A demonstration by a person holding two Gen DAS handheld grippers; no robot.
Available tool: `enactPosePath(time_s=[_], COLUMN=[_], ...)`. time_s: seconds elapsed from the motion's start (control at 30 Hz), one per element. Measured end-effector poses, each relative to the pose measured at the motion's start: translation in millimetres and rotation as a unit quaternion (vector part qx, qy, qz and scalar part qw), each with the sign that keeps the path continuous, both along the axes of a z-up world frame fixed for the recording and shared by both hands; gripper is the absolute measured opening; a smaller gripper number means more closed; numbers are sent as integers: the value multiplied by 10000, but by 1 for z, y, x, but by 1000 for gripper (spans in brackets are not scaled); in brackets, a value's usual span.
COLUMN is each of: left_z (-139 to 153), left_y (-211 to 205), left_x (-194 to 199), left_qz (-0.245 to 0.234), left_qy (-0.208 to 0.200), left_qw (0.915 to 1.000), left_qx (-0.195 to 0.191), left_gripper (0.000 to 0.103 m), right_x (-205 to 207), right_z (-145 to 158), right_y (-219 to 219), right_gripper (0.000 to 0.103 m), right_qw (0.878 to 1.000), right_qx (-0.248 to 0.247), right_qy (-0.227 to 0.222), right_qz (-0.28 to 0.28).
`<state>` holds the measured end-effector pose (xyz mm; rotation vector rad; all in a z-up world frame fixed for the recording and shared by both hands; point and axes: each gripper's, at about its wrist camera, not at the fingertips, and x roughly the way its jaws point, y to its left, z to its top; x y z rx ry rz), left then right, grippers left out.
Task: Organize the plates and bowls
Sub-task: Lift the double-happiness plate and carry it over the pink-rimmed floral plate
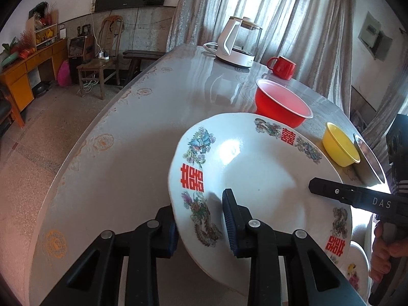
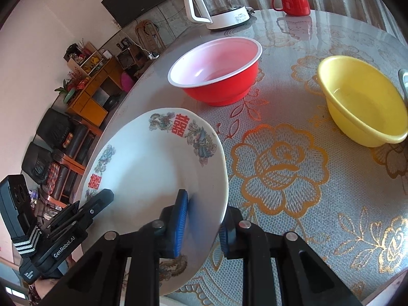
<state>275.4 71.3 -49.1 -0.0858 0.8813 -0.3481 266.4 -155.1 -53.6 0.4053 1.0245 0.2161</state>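
Note:
A white plate with red characters and dragon prints is held tilted above the table by both grippers. My left gripper is shut on its near rim, one pad on top and one beneath. My right gripper is shut on the opposite rim the same way. Each gripper shows in the other's view, the right gripper reaching over the plate's right side and the left gripper over its left. A red bowl and a yellow bowl stand beyond.
A white electric kettle and a red mug stand at the far side of the round table. A metal bowl's rim lies past the yellow bowl. Another flowered plate lies under the held one.

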Motion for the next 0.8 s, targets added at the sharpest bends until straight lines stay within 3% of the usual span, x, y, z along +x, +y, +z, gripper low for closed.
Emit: enactPosePath(time_s=[0.17,0.5,0.8], left_z=[4,4,13], left_y=[-7,-7,-15], left_x=[-6,-14,-30], left_qz=[-87,-99,-176], left_qy=[-84,17,-209], left_qw=[9998,9999,9996], left_qx=[164,17,-77], left_gripper=[31,32,32], right_x=[-7,-25,-47], right_z=[7,16,25], right_y=[0,3,-3], right_gripper=[20,19,19], right_qw=[9997,9979,9962], right_qx=[-166,-454,-569], right_qy=[-145,-405,-646], right_qz=[87,216,108])
